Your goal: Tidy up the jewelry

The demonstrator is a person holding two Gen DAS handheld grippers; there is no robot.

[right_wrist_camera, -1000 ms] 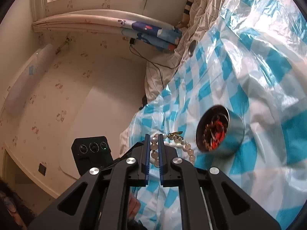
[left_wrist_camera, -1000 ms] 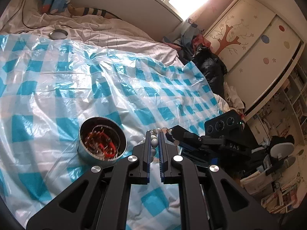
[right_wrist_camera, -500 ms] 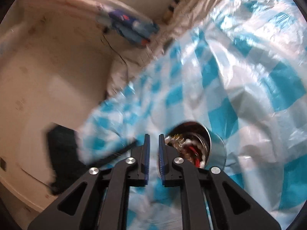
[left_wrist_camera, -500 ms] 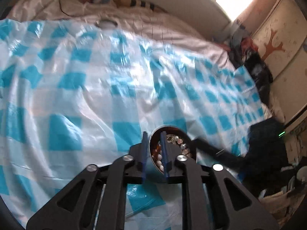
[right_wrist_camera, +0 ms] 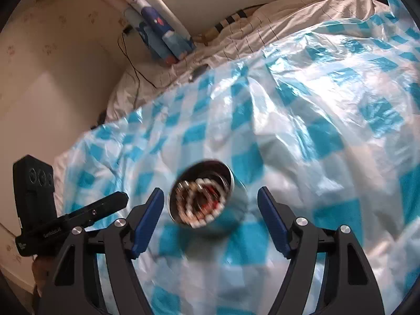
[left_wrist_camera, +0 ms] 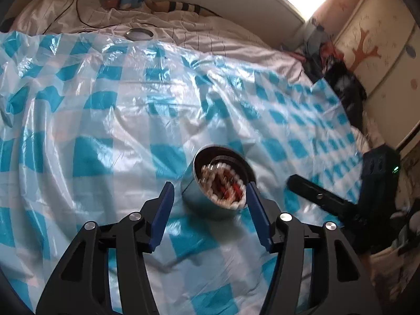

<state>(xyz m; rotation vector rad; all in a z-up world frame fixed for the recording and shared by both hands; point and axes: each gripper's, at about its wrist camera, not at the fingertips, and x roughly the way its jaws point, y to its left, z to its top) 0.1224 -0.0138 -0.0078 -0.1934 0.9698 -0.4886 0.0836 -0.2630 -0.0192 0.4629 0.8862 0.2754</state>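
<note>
Contents of the round metal tin [left_wrist_camera: 210, 197] on the blue-checked plastic sheet [left_wrist_camera: 105, 131] were blurred; a white bead necklace [right_wrist_camera: 199, 218] apparently lay coiled inside. Left gripper [left_wrist_camera: 210, 202] and right gripper [right_wrist_camera: 210, 210] jaws had just been opening; both stood wide and held nothing.

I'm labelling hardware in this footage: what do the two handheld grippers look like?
Both the left gripper and right gripper have black skeletal frames with cut-outs, silver round bolts and flat blue finger pads. The left gripper's body carries three round dials and white lettering.

Both grippers, left gripper [left_wrist_camera: 208, 190] and right gripper [right_wrist_camera: 210, 197], have just opened, empty.
</note>
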